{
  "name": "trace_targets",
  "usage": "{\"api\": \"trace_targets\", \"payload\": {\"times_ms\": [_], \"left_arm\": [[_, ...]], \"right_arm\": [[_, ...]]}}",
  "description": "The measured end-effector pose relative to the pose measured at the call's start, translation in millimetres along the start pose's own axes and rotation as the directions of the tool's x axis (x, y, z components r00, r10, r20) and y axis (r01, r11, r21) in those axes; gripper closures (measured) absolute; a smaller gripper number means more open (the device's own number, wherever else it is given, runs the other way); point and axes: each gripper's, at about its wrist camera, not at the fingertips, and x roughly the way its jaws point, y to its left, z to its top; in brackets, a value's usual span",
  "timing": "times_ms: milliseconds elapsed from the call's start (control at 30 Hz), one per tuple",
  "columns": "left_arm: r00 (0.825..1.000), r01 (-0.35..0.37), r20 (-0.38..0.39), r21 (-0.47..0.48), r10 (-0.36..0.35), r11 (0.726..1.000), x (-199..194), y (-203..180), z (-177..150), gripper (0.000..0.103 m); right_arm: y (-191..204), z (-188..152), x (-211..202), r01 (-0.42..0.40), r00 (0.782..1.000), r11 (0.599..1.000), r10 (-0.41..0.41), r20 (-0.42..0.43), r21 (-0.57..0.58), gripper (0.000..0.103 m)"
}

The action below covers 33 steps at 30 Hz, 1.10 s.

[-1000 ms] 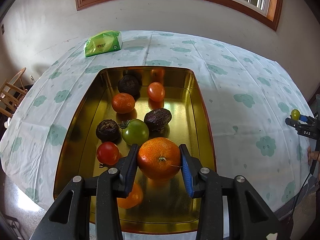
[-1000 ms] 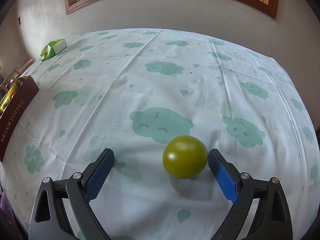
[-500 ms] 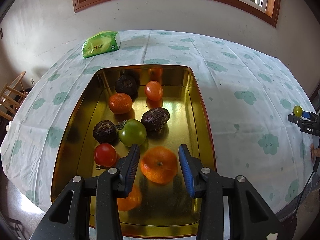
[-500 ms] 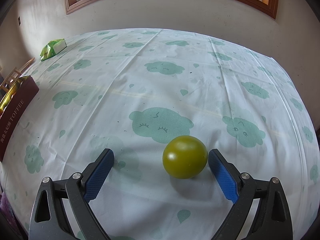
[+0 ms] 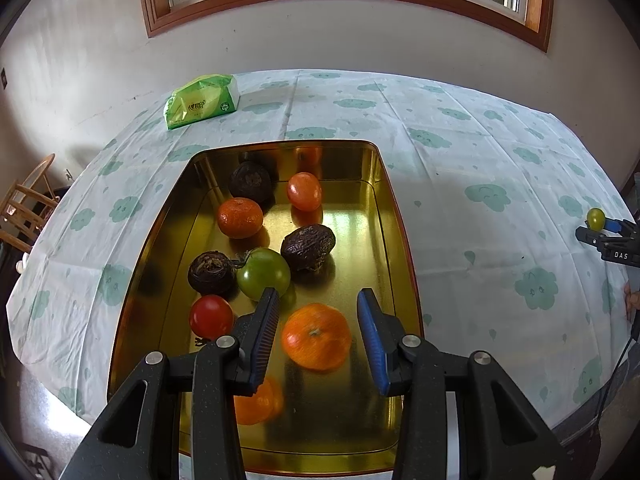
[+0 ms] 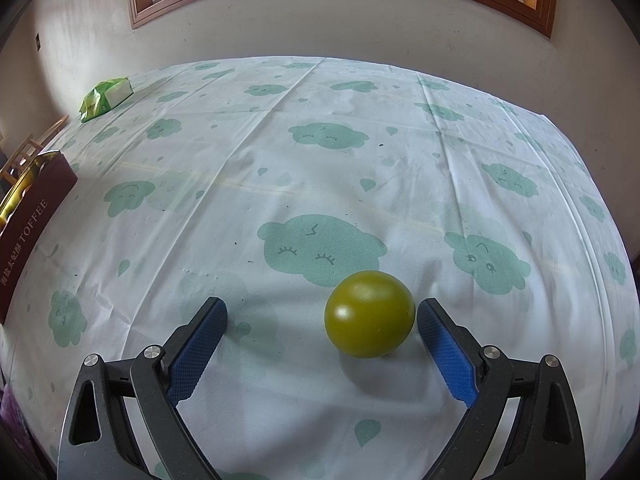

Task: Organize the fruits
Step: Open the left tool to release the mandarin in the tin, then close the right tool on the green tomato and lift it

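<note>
Hovering above the near half of the gold tin (image 5: 394,216): left gripper (image 5: 318,336), fingers set narrow and gripping nothing, gaps visible on both sides of the large orange (image 5: 317,336), blurred, lying on the tin floor below between the pads. A second ago clamped between those pads and higher up; now dropped, grown smaller in the left wrist view. Crowded on the tin's left and middle: red tomato (image 5: 211,316), green tomato (image 5: 263,273), two dark wrinkled fruits (image 5: 211,273) (image 5: 308,246), small mandarin (image 5: 240,217), orange-red tomato (image 5: 304,191), another dark fruit (image 5: 251,181) at the far wall. Open floor along the tin's right wall and near edge, apart from one more orange (image 5: 256,400) under the left finger. Right of the tin, wide bare tablecloth (image 6: 320,160) out to the table's edge. Spread wide on that cloth, right gripper (image 6: 322,320), yellow-green fruit (image 6: 369,314) sitting between the fingers, just beside the right pad; unchanged there. Green packet (image 5: 202,100) far back left.
</note>
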Motion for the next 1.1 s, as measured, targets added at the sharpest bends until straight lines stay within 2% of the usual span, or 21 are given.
{"api": "trace_targets", "payload": {"times_ms": [367, 433, 600, 700, 933, 967, 1000, 1033, 1067, 1100], "left_arm": [[1.0, -0.002, 0.006, -0.007, 0.002, 1.0, -5.1, 2.9, -1.9, 0.065], [1.0, -0.004, 0.009, -0.009, 0.004, 1.0, -6.2, 4.5, -1.9, 0.065], [1.0, 0.004, 0.006, -0.016, -0.004, 1.0, -6.7, 5.1, -1.2, 0.065], [1.0, 0.006, 0.0, -0.011, -0.006, 1.0, -5.5, 2.5, -0.9, 0.065], [1.0, 0.006, 0.0, 0.001, -0.006, 1.0, -7.0, -2.3, -0.3, 0.063], [1.0, 0.005, 0.001, 0.0, -0.005, 1.0, -7.4, -2.2, 0.0, 0.063], [1.0, 0.006, 0.001, -0.002, -0.006, 1.0, -7.8, -1.9, 0.5, 0.063], [1.0, 0.007, 0.001, -0.005, -0.007, 1.0, -8.1, -1.4, 1.0, 0.063], [1.0, 0.006, 0.0, -0.009, -0.006, 1.0, -8.6, -0.3, 1.2, 0.063], [1.0, 0.003, 0.002, -0.018, -0.003, 1.0, -10.1, 1.4, 1.4, 0.063]], "right_arm": [[-1.0, -1.5, -1.1, -0.005, 1.0, 1.0, 0.005, -0.002, 0.0, 0.007], [-2.8, -3.9, -3.0, -0.005, 1.0, 1.0, 0.005, 0.002, 0.004, 0.01], [-13.9, -9.8, -11.6, 0.002, 1.0, 1.0, -0.003, 0.019, 0.026, 0.033], [-21.9, -9.4, -14.9, -0.038, 0.999, 0.998, 0.037, 0.019, 0.05, 0.033], [-23.7, -2.0, -10.0, -0.027, 1.0, 0.998, 0.027, 0.015, 0.062, 0.034], [-25.1, -1.4, -9.8, -0.028, 0.999, 0.997, 0.027, 0.019, 0.067, 0.036], [-25.6, -0.5, -9.2, -0.023, 1.0, 0.998, 0.022, 0.021, 0.064, 0.045], [-25.8, -0.8, -10.0, -0.014, 1.0, 0.998, 0.013, 0.021, 0.057, 0.061], [-27.0, -0.2, -11.0, -0.018, 1.0, 0.998, 0.017, 0.021, 0.058, 0.066], [-28.4, -0.2, -12.3, -0.026, 1.0, 0.998, 0.025, 0.016, 0.065, 0.066]]}}
